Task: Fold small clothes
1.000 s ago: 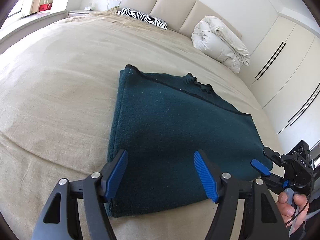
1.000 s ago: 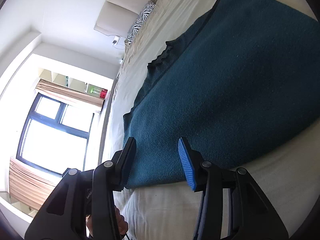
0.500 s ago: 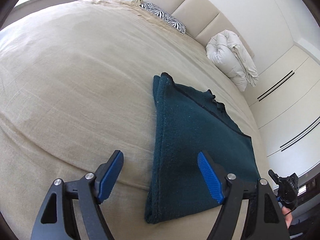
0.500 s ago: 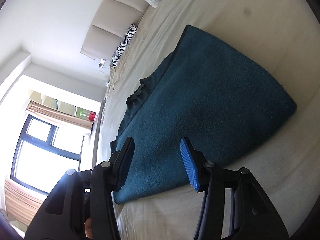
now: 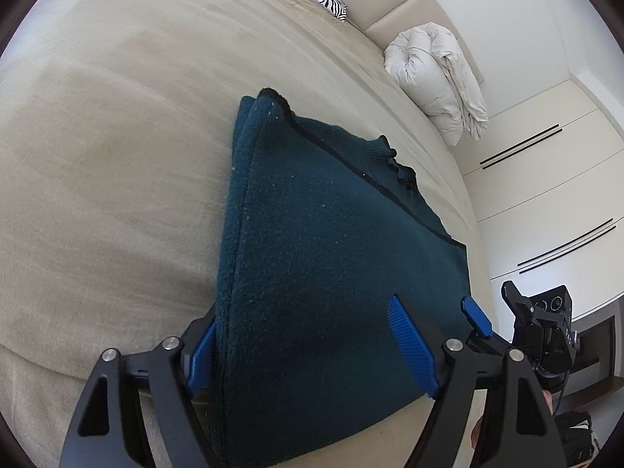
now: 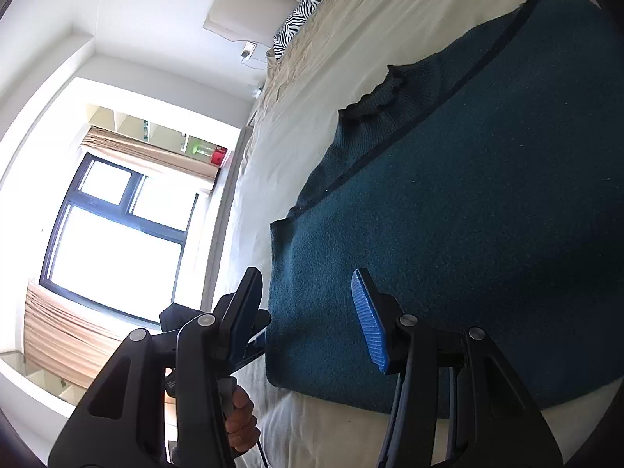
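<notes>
Teal knit sweater (image 5: pixel 331 273), folded, lies on the beige bed (image 5: pixel 109 156). Left gripper (image 5: pixel 312 355) — jaws spread wide — straddles its near corner edge; right gripper (image 6: pixel 308 312) — jaws likewise apart — straddles the opposite near corner.

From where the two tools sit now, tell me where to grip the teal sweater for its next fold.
Grip the teal sweater at its two near corners, coming from the bed's near edge. The left tool and right tool already straddle that thick folded edge, jaws open; the far edge carries the loose collar.
</notes>
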`<state>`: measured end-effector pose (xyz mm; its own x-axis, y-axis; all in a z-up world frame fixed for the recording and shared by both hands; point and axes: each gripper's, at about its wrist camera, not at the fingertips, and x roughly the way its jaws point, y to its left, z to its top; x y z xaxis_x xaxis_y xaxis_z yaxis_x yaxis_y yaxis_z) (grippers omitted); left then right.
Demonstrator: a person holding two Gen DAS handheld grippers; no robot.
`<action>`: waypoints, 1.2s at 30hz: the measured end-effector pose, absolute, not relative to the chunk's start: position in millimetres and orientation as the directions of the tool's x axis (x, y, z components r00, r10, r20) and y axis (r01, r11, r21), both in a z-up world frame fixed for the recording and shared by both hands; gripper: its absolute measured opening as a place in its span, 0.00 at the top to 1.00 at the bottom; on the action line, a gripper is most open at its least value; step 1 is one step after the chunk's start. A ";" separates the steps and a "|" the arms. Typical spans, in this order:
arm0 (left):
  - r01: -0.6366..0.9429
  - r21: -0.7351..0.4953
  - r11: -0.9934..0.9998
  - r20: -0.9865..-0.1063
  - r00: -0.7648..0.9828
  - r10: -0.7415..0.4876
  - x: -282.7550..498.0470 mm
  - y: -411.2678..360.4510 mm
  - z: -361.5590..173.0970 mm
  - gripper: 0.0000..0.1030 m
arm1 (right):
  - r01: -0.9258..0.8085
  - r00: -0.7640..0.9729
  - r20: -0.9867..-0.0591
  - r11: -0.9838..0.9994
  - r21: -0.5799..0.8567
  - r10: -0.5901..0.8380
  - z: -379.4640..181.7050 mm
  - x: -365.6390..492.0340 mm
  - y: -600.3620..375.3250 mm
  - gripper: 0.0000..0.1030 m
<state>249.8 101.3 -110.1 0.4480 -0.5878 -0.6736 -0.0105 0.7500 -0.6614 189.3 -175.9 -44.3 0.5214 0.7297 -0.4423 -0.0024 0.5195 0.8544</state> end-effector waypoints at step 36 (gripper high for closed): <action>0.286 -0.675 0.680 -0.563 0.395 -0.726 291.2 -90.4 -17.8 0.82 | 0.065 0.541 -0.224 0.225 0.972 0.811 -67.2 263.7 -280.7 0.25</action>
